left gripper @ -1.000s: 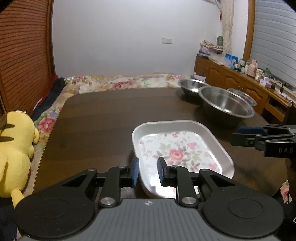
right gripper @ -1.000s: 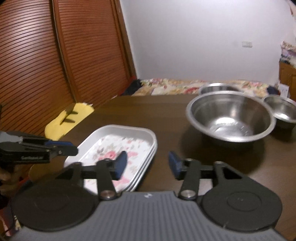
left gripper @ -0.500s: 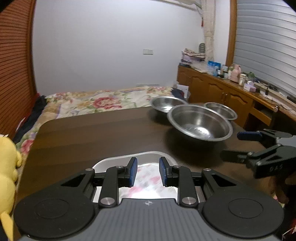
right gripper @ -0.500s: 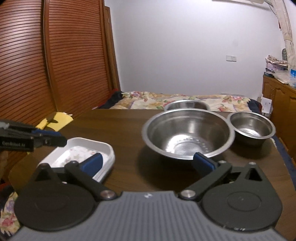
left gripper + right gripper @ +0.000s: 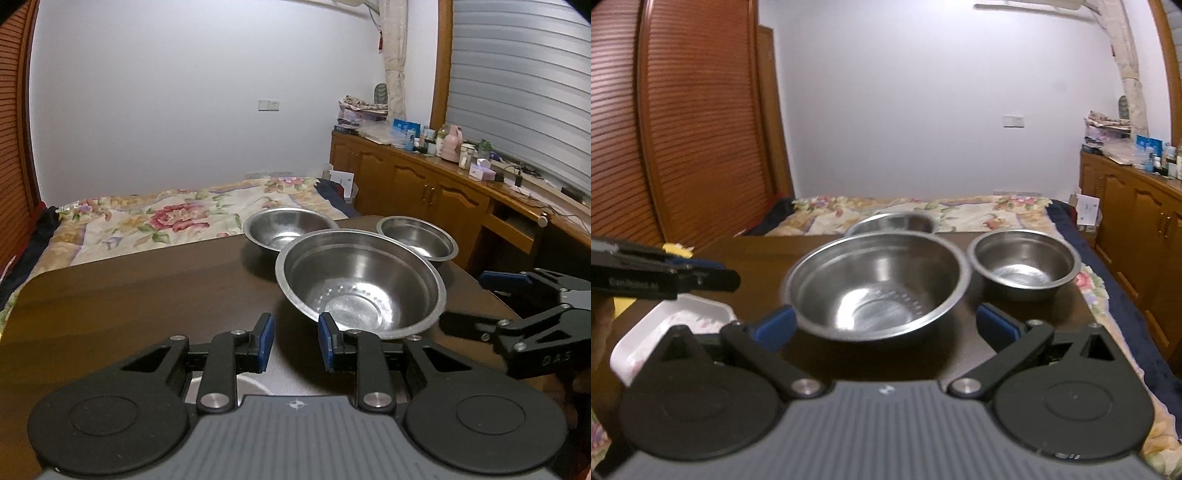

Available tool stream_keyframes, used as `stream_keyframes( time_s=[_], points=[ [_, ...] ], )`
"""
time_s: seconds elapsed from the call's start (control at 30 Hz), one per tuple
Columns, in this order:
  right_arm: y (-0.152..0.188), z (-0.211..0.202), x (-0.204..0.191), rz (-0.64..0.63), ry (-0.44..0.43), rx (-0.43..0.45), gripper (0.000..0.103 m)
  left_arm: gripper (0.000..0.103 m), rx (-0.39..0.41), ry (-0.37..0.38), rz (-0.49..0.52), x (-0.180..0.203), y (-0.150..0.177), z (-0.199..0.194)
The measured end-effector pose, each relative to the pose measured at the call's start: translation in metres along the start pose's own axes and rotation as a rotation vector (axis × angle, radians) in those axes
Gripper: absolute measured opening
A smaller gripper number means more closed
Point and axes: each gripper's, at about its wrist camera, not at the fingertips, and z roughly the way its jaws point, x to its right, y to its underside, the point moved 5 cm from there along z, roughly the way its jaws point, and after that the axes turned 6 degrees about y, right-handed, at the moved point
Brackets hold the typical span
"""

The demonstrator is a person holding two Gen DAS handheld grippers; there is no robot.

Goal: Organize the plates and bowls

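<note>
Sitting just ahead of the right gripper (image 5: 886,325)'s widely spread jaws, the large steel bowl (image 5: 875,284) lies ungripped.

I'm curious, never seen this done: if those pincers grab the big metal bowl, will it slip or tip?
The big metal bowl looks polished, so probably slippery. Its thin walls suggest it is stiff and light. Its narrow base may rock if the right gripper nudges the rim.

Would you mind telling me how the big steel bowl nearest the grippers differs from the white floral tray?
The big steel bowl is round, deep and bare shiny metal; the white floral tray is rectangular with rounded corners, shallow, with a flower print inside. The bowl sits ahead of the open right gripper; the tray lies off to its left. Both rest upright on the dark table.
</note>
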Motion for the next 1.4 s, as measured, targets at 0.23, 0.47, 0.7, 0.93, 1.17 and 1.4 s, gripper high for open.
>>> stream_keyframes(
  time_s=[0.23,0.47,0.7,0.93,1.17,1.4],
  points=[
    [-0.004,0.020,0.014,0.052,0.004,0.031,0.103,0.042,-0.006,0.000,-0.030,-0.002,-0.007,0.024],
    [0.009,0.042,0.016,0.087,-0.006,0.001,0.086,0.059,-0.029,0.015,-0.031,-0.004,-0.010,0.044],
    [0.010,0.049,0.024,0.117,0.001,-0.027,0.079,0.078,-0.037,0.019,-0.037,-0.004,-0.012,0.059],
    [0.006,0.052,0.029,0.136,0.003,-0.031,0.076,0.083,-0.046,0.027,-0.028,0.000,-0.015,0.068],
    [0.007,0.056,0.032,0.152,-0.002,-0.039,0.065,0.053,-0.083,0.018,-0.029,0.001,-0.015,0.077],
    [0.005,0.059,0.036,0.164,0.006,-0.045,0.051,0.035,-0.112,0.018,-0.045,-0.003,-0.012,0.082]
  ],
)
